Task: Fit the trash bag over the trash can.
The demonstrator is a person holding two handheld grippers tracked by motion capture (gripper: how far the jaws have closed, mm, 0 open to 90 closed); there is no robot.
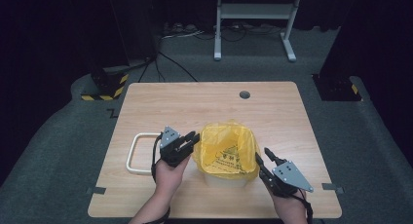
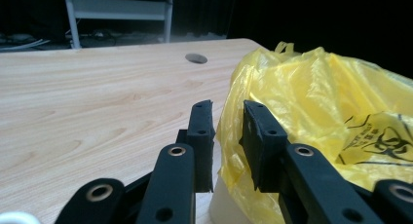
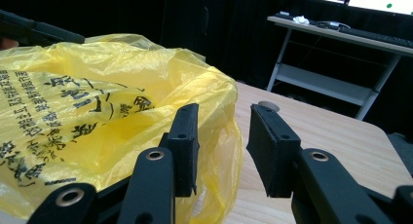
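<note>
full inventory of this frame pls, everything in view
yellow bag: 1, yellow with black print, lining the white bin, table centre near the front
white bin: 1, white, under the bag, mostly covered
white frame: 1, cream-white rounded rectangle, flat on the table left of the bin
table: 1, light wood
cable hole: 1, grey, far side of the tabletop
metal stand: 1, pale grey, on the floor behind the table
striped bases: 2, black and yellow, floor at the far left and far right
left tool: 1, black, jaws narrow with the bag's edge between them; contact unclear
right tool: 1, black, jaws apart, beside the bag's right edge
hands: 2, bottom edge, one per tool
</note>
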